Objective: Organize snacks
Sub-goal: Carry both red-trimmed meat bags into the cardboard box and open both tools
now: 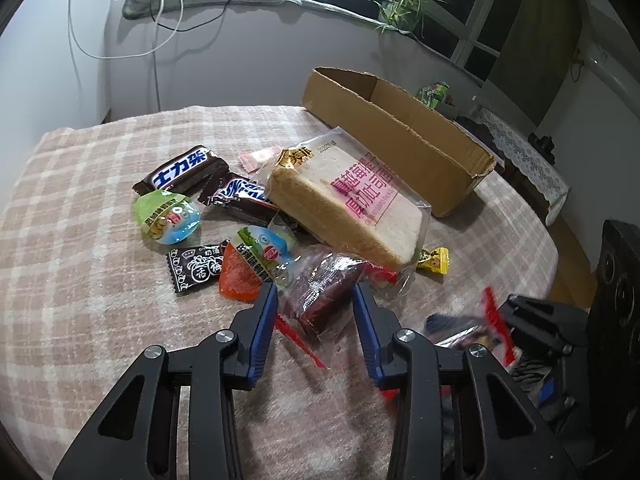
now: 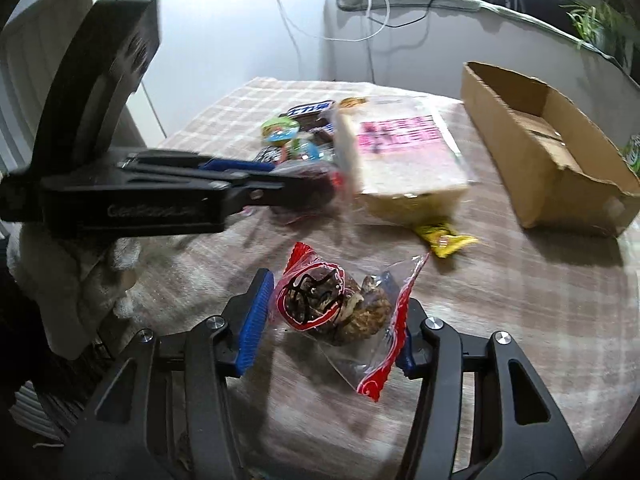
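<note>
- Left wrist view: the left gripper (image 1: 315, 296) is seen with its blue-padded jaws spread apart on either side of a dark reddish snack in a clear wrapper (image 1: 326, 294); neither pad is seen pressing on it.
- That wrapped snack lies on the checked cloth (image 1: 80, 208) at the near edge of a pile of snacks.
- Behind it a packaged bread slice (image 1: 348, 208) is propped over the pile, with two dark chocolate bars (image 1: 182, 174), a green-lidded jelly cup (image 1: 166, 216), a black candy sachet (image 1: 194, 268) and a pink sachet (image 1: 258, 158) to its left.
- A yellow candy (image 1: 434, 260) is seen just beside the bread's near corner.
- An open cardboard box (image 1: 400, 136) stands behind the bread, near the far edge of the table.
- At the right edge the right gripper (image 1: 496, 332) is glimpsed, blurred, with a red-edged packet.
- Right wrist view: the right gripper (image 2: 332, 316) is shown with its jaws closed in against a clear, red-trimmed packet (image 2: 336, 312) holding brown pieces; the packet is held between the pads above the cloth (image 2: 520, 280).
- The left gripper (image 2: 304, 178) is seen side-on at the pile, blurred.
- The bread slice (image 2: 404, 160), yellow candy (image 2: 444, 238) and cardboard box (image 2: 540, 152) are seen beyond, the box well apart from the held packet.
</note>
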`<state>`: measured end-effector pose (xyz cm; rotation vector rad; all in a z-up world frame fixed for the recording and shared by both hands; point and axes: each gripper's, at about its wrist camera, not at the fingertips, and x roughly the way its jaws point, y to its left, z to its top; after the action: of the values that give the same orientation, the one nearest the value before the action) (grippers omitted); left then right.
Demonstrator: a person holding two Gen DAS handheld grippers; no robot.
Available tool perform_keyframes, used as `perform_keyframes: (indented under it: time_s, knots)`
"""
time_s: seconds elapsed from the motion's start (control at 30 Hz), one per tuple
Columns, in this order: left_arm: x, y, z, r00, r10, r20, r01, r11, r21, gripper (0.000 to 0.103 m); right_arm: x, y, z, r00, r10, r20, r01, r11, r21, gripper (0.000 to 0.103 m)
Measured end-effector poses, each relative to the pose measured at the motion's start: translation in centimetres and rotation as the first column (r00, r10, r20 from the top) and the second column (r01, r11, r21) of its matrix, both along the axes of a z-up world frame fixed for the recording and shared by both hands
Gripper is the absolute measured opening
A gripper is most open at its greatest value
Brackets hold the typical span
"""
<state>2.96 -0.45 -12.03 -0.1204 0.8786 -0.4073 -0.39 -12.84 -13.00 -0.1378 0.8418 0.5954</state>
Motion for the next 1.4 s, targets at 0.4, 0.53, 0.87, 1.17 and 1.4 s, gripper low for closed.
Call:
perform_keyframes:
  time_s: [0.4, 0.53, 0.87, 1.17, 1.4]
  knots:
    - [-1.3, 0.6, 1.3, 0.998, 0.047, 0.047, -0.046, 0.999, -0.028, 0.035, -0.2, -3.5, 3.0, 0.995, -0.066, 0.072, 0.062, 0.997, 0.046, 0.054]
    - [-1.5, 0.8, 2.5, 0.995, 0.063, 0.078, -0.059, 0.997, -0.052, 0.035, 0.1, -4.7, 4.0, 0.992, -0.084, 0.099, 0.079, 0.995, 0.055, 0.054]
    - [-0.8, -0.3, 5.0, 0.987, 0.078, 0.137, -0.070, 0.996, -0.063, 0.035, 3.5, -8.1, 7.1, 0.971, -0.165, 0.173, 0.157, 0.986, 0.060, 0.054]
    - [2.6, -3.4, 7.9, 0.980, 0.052, 0.193, -0.045, 0.998, -0.040, 0.035, 10.2, -11.7, 9.7, 0.935, -0.282, 0.217, 0.269, 0.959, 0.086, 0.054]
    - [7.3, -7.0, 8.8, 0.980, 0.021, 0.197, -0.014, 0.999, -0.040, 0.035, 16.2, -14.1, 9.5, 0.915, -0.357, 0.189, 0.345, 0.934, 0.097, 0.054]
